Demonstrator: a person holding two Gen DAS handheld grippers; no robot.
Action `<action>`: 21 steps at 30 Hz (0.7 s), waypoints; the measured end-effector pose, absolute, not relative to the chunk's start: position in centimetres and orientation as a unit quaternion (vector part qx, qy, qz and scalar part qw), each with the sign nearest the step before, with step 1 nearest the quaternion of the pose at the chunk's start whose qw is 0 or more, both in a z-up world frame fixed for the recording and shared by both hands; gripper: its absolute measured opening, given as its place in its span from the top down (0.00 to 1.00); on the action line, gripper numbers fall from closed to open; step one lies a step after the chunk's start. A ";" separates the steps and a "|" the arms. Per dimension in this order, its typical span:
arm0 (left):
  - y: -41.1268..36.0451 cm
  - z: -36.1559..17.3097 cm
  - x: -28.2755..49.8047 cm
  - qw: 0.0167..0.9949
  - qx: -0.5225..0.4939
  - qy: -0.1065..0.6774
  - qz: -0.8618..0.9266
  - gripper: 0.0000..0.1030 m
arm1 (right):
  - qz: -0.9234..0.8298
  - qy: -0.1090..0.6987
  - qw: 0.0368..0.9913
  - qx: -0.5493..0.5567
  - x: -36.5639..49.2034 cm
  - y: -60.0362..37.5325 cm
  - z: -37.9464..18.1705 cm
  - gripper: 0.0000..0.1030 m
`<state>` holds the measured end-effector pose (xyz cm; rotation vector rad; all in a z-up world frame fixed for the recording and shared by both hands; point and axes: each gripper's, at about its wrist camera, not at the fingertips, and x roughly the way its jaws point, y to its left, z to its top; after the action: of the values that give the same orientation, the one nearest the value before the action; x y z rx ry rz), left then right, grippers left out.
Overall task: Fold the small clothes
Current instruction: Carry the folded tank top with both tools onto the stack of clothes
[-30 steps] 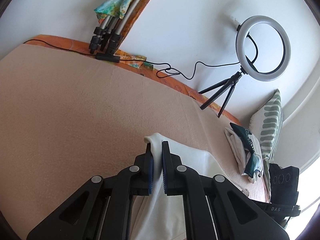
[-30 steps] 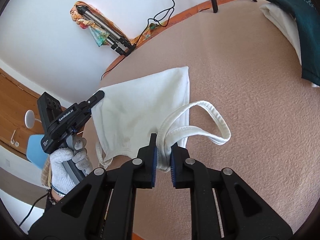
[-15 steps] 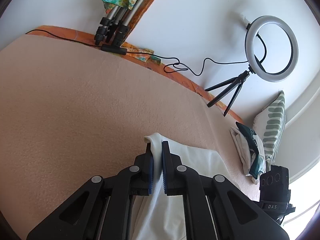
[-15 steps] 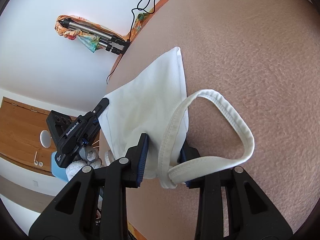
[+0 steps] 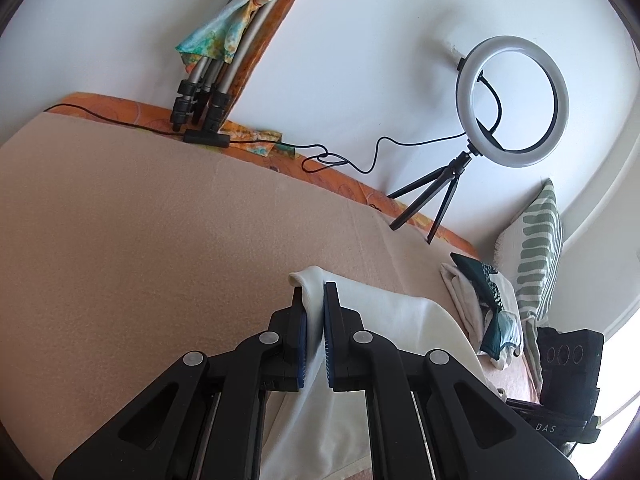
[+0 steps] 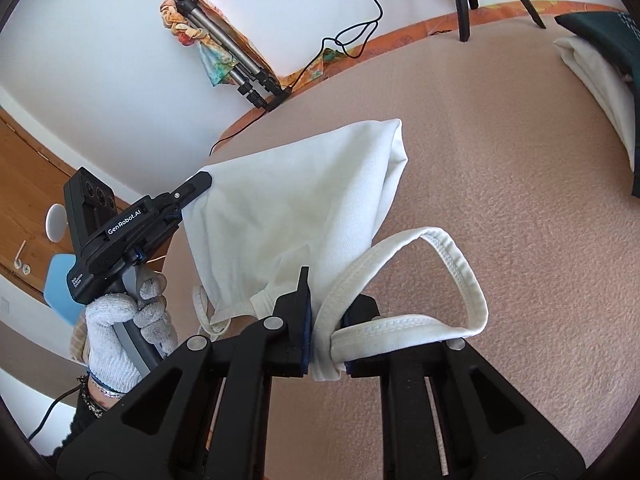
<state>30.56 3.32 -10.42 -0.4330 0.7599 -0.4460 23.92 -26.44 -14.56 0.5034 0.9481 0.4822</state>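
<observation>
Claws both clamped on the white top [image 6: 292, 208]: left claw [image 5: 314, 300] pinches a corner, right claw [image 6: 326, 312] grips the strap end, so it hangs stretched above the beige blanket [image 6: 500, 200], near the ring light [image 5: 514, 100].

Left wrist view close behind its claw [image 5: 314, 300], facing the wall and ring light [image 5: 513, 100], right wrist view close behind its claw [image 6: 324, 316], facing leftward, both sharing white garment [image 6: 296, 208], folded tripod [image 5: 216, 80].
</observation>
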 end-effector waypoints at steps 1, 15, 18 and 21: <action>3.2 -10.1 30.4 0.883 -0.208 0.362 -0.216 0.95 | 0.227 0.443 0.835 0.234 23.7 -26.6 -14.1 0.88; -1.5 -4.9 27.8 0.899 -0.170 0.311 -0.256 0.95 | 0.190 0.393 0.874 0.213 20.4 -30.7 -8.8 0.88; -2.7 -4.0 27.4 0.898 -0.169 0.304 -0.268 0.95 | 0.181 0.384 0.881 0.209 19.5 -31.7 -8.0 0.88; -4.5 -3.0 27.1 0.899 -0.155 0.296 -0.283 0.95 | 0.172 0.374 0.887 0.209 18.7 -33.0 -7.4 0.88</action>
<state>27.13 -4.55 -2.99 -0.3199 0.6133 -0.5850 18.69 -33.03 -7.41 0.4344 0.7785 0.3567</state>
